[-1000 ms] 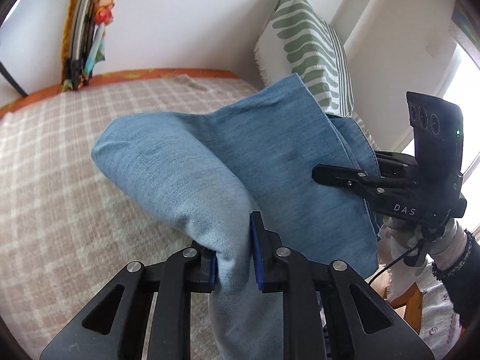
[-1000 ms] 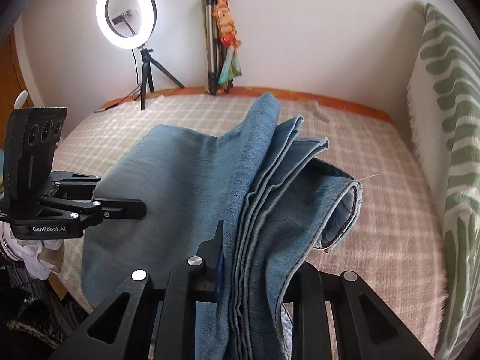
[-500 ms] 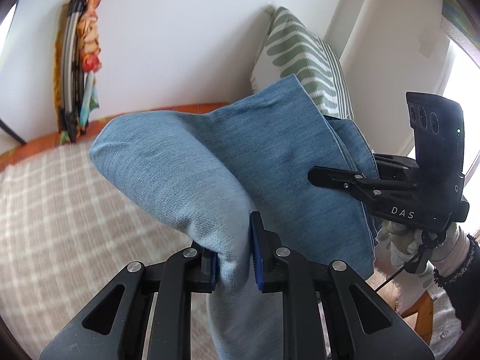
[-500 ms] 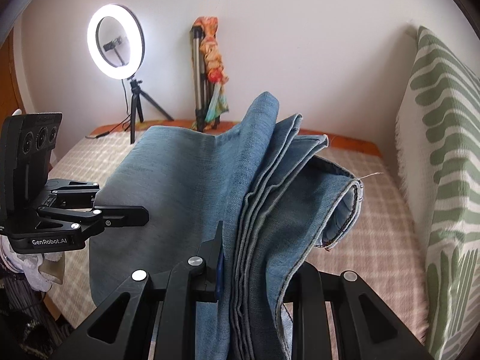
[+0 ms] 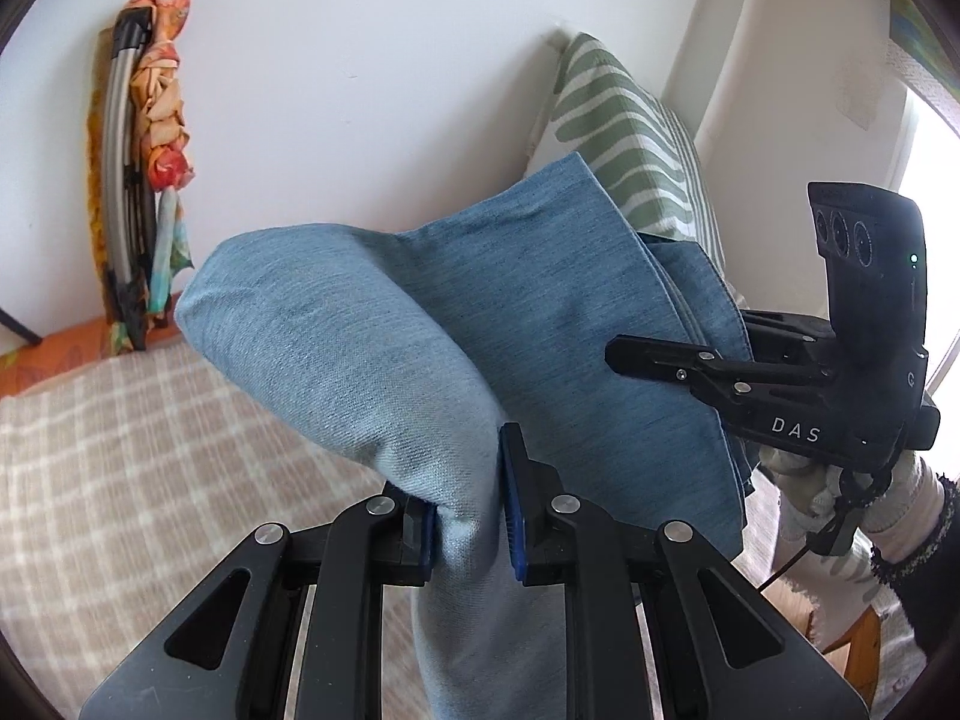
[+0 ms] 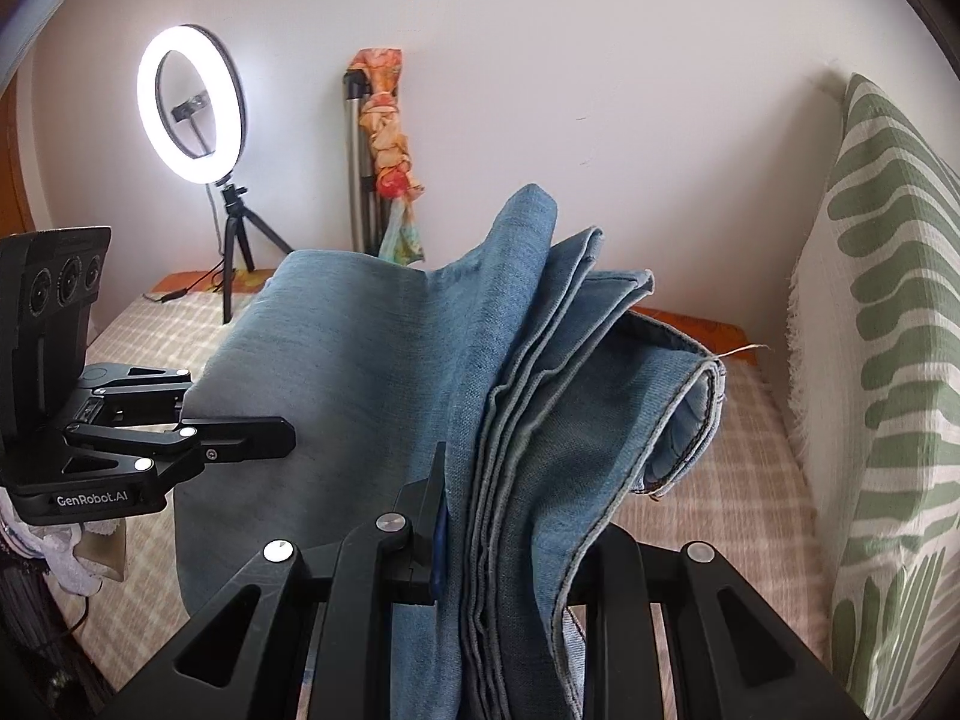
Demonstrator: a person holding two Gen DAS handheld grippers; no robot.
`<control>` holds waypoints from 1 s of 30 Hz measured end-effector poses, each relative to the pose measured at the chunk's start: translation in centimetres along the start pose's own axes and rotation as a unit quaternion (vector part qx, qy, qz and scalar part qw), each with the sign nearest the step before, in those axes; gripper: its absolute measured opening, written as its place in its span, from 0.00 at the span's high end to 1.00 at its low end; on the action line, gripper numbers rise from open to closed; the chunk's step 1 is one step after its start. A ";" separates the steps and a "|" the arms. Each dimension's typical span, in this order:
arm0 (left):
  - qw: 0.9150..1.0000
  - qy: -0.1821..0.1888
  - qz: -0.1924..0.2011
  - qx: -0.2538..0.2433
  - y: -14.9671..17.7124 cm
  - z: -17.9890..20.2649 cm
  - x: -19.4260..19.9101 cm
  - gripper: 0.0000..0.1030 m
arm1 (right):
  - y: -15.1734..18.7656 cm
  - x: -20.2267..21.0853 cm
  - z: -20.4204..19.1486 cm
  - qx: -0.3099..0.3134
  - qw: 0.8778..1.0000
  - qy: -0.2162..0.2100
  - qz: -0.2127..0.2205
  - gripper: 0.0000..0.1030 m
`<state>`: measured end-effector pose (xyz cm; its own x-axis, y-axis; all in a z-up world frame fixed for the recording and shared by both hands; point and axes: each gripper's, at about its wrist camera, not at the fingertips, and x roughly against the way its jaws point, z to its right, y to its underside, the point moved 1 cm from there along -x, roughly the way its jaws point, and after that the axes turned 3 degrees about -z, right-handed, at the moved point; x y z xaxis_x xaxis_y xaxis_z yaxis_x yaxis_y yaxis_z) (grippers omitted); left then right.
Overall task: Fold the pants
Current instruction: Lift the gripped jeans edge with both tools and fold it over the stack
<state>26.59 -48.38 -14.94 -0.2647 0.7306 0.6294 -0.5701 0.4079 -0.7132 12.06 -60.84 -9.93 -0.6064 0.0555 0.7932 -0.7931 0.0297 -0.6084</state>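
Pants [image 5: 372, 324] lifted higher, pinched in left claw [image 5: 468, 516], right claw [image 6: 504, 540]

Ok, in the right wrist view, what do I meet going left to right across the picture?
Left gripper → ring light → folded tripod with the orange cloth → jeans, clamped in the right gripper → green patterned pillow.

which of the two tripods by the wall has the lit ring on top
The small black tripod on the bed; the taller silver tripod is folded, with an orange cloth tied around it.
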 end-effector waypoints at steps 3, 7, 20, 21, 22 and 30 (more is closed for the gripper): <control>1.000 -0.006 0.002 -0.002 -1.1 -0.7 -0.9 0.85 | -0.9 -1.0 0.1 0.000 1.000 0.003 0.005 0.80; 1.000 -0.013 0.006 -0.002 -2.5 -1.6 -2.2 0.85 | -2.3 -2.6 0.5 -0.005 1.000 0.003 0.010 0.80; 0.999 -0.045 0.001 0.018 -6.9 -4.9 -7.9 0.85 | -7.3 -9.9 3.8 0.001 1.000 0.020 0.011 0.80; 0.999 -0.047 0.001 0.022 -7.0 -5.2 -8.3 0.85 | -7.5 -10.3 3.9 0.001 1.000 0.021 0.009 0.80; 0.999 -0.048 -0.001 0.026 -7.0 -5.5 -8.7 0.85 | -7.7 -11.0 4.2 0.001 1.000 0.023 0.005 0.80; 0.997 -0.065 -0.020 0.033 -7.4 -7.0 -11.7 0.85 | -8.0 -14.9 4.9 0.010 0.999 0.036 -0.015 0.80</control>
<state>39.37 -56.10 -19.24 -0.3362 0.6359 0.6947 -0.6311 0.3954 -0.6674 27.20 -66.76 -16.77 -0.5766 0.1272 0.8071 -0.8127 0.0120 -0.5825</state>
